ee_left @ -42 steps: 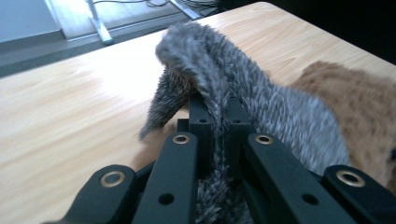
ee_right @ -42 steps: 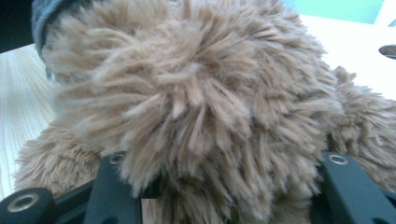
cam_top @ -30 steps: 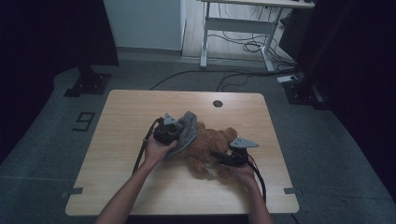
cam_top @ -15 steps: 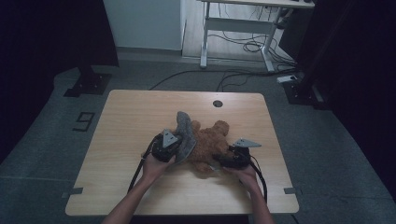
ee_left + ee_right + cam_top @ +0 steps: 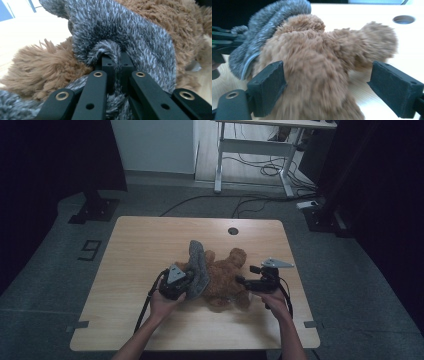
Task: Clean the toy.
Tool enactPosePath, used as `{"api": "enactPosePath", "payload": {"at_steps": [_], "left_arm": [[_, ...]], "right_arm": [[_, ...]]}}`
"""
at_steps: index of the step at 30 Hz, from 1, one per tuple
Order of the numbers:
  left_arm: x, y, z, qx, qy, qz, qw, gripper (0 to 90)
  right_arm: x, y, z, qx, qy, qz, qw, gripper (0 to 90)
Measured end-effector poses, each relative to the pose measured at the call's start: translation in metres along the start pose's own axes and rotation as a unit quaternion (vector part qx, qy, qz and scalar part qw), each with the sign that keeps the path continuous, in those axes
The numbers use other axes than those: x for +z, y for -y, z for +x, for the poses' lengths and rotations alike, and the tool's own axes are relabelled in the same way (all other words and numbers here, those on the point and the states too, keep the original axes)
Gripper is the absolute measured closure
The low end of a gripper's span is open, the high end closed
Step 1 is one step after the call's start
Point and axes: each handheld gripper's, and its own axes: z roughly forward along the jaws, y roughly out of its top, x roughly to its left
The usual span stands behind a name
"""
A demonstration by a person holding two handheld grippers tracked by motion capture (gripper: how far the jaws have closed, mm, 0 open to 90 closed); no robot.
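A brown teddy bear (image 5: pixel 226 276) lies on the wooden table (image 5: pixel 140 240), with a grey fuzzy cloth (image 5: pixel 198 265) draped over its left side. My left gripper (image 5: pixel 191 283) is at the cloth's near edge, shut on a fold of the grey cloth (image 5: pixel 140 37) right at its tips (image 5: pixel 115 58); brown fur (image 5: pixel 37 67) shows beside it. My right gripper (image 5: pixel 240 281) is at the bear's right side. Its jaws have just been opening and now stand wide (image 5: pixel 332 85), with the bear's body (image 5: pixel 317 50) between the pads but not squeezed. The grey cloth (image 5: pixel 269 20) lies beyond.
A round cable hole (image 5: pixel 232 230) sits near the table's far edge. Behind the table stand a white desk frame (image 5: pixel 255 145) with cables on the floor, and a black stand base (image 5: pixel 95 207) at the left. A "9" mark (image 5: pixel 87 250) lies on the floor.
The left gripper has drawn back toward the near edge, pulling the grey cloth with it. The right gripper's jaws have opened off the bear and lifted slightly.
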Motion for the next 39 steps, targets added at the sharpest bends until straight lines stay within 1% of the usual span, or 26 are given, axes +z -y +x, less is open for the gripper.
{"api": "enactPosePath", "payload": {"at_steps": [2,3,4,7,9,11,12,14,15,17,18,20,23,25,28,31,32,35,37,39], "left_arm": [[-0.002,0.002,-0.001,-0.004,0.006,-0.001,1.0000,86.3],[-0.004,0.003,-0.001,-0.006,0.011,-0.002,0.9999,86.3],[-0.005,0.004,-0.001,-0.008,0.015,-0.003,0.9999,86.3],[-0.009,0.008,-0.001,-0.012,0.025,-0.004,0.9996,86.3],[-0.011,0.011,-0.002,-0.014,0.031,-0.004,0.9994,86.3],[-0.013,0.013,-0.003,-0.013,0.033,-0.003,0.9994,86.4],[-0.014,0.014,-0.003,-0.014,0.033,-0.004,0.9994,86.4],[-0.015,0.015,-0.003,-0.019,0.037,-0.006,0.9991,86.4],[-0.016,0.016,-0.002,-0.023,0.039,-0.008,0.9989,86.4],[-0.016,0.016,-0.002,-0.024,0.039,-0.009,0.9989,86.4],[-0.015,0.015,-0.002,-0.024,0.038,-0.009,0.9990,86.4],[-0.015,0.015,-0.002,-0.022,0.034,-0.011,0.9991,86.5],[-0.010,0.011,-0.001,-0.020,0.027,-0.013,0.9994,86.5],[-0.005,0.006,0.002,-0.018,0.019,-0.012,0.9996,86.5],[0.005,-0.004,0.009,-0.024,0.011,-0.008,0.9996,86.4],[0.007,-0.017,0.014,-0.036,0.017,-0.005,0.9992,86.2],[0.005,-0.021,0.014,-0.034,0.018,-0.007,0.9993,86.1],[0.002,-0.035,0.009,-0.020,0.018,-0.012,0.9996,86.0],[0.002,-0.045,0.003,-0.017,0.027,-0.019,0.9993,86.0],[0.004,-0.056,-0.007,-0.013,0.043,-0.026,0.9986,86.0]], "right_arm": [[0.015,-0.003,0.002,-0.001,-0.008,0.023,0.9997,9.5],[0.022,-0.002,0.002,0.000,-0.016,0.034,0.9993,7.7],[0.028,-0.001,0.002,0.007,-0.025,0.045,0.9986,6.1],[0.037,0.008,0.002,0.025,-0.045,0.059,0.9969,4.0],[0.040,0.015,0.001,0.036,-0.061,0.065,0.9954,5.1],[0.041,0.023,0.002,0.034,-0.085,0.066,0.9937,14.3],[0.041,0.026,0.004,0.027,-0.086,0.064,0.9939,18.4],[0.038,0.030,0.008,0.010,-0.086,0.054,0.9948,31.8],[0.037,0.030,0.010,0.002,-0.085,0.050,0.9951,38.0],[0.035,0.032,0.014,-0.005,-0.078,0.044,0.9960,47.0],[0.034,0.032,0.016,-0.014,-0.071,0.038,0.9967,50.0],[0.034,0.034,0.020,-0.030,-0.055,0.024,0.9977,53.2],[0.037,0.034,0.019,-0.036,-0.036,0.008,0.9987,55.0],[0.040,0.032,0.018,-0.038,-0.019,-0.003,0.9991,55.9],[0.046,0.027,0.014,-0.039,0.003,-0.012,0.9992,57.0],[0.051,0.026,0.009,-0.034,0.014,-0.025,0.9990,57.5],[0.051,0.026,0.008,-0.033,0.016,-0.029,0.9989,57.6],[0.050,0.028,0.010,-0.047,0.018,-0.032,0.9982,57.8],[0.048,0.029,0.012,-0.055,0.017,-0.032,0.9978,57.8],[0.046,0.031,0.014,-0.065,0.018,-0.034,0.9971,57.9]]}}
